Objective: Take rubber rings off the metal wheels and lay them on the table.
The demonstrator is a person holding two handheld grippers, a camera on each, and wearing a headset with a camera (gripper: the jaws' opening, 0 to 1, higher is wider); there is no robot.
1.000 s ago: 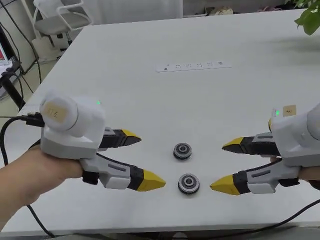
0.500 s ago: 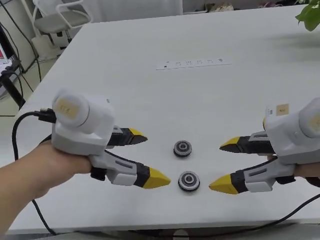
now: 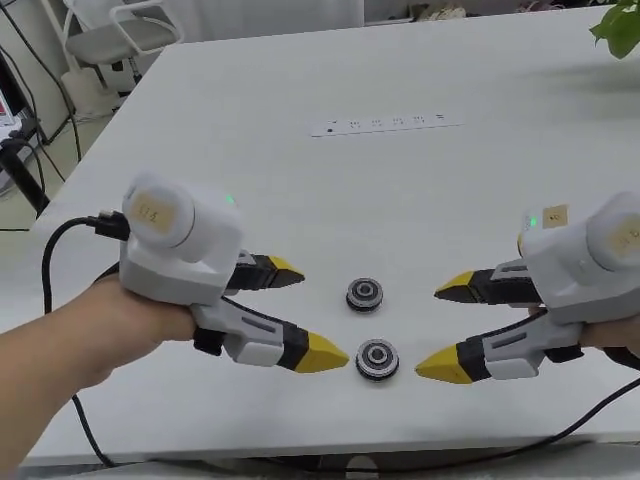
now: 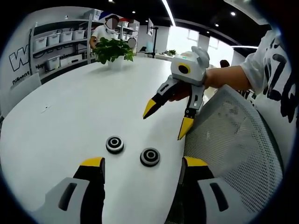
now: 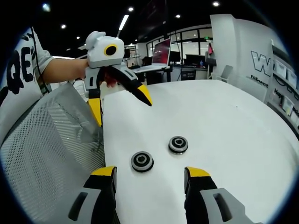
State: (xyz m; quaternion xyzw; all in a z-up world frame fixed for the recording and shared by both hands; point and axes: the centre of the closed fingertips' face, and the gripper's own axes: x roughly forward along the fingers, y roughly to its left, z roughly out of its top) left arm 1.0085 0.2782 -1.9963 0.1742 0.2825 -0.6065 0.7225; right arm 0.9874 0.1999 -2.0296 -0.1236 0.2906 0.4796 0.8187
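— What carries everything?
— A wide white table (image 3: 430, 210). From the head view it is mostly bare top. The two gripper views look across it sideways and bring in a grey mesh chair back (image 4: 233, 135) pressed against the near edge.

— Anything else the gripper views add?
— The left gripper view takes in wall shelves (image 4: 51, 56) holding pale bins (image 4: 60, 36). I cannot tell what is in them. The right gripper view looks the other way, toward a monitor (image 5: 161, 50) beyond the table.

— And the tongs?
— The left gripper (image 3: 322, 314) and the right gripper (image 3: 428, 330) face each other over the near edge, tips pointing inward. Both have their jaws spread wide and grasp nothing. Each rides into the other's camera: the right gripper (image 4: 162, 127) from the left one, the left gripper (image 5: 123, 113) from the right one.

— Smaller things?
— A leafy plant (image 4: 112, 49) stands in a white pot (image 4: 115, 63) toward the far right corner. The head view catches just its leaves. A white power strip (image 3: 385, 126) lies flat around the middle of the table.

— The wheels?
— Two lie flat close to the near edge, between the two pairs of tips. The near wheel (image 3: 377, 359) sits just beside the left gripper's lower tip. The far wheel (image 3: 365, 295) is a little farther in. Each has its dark rubber ring (image 3: 362, 359) on it.
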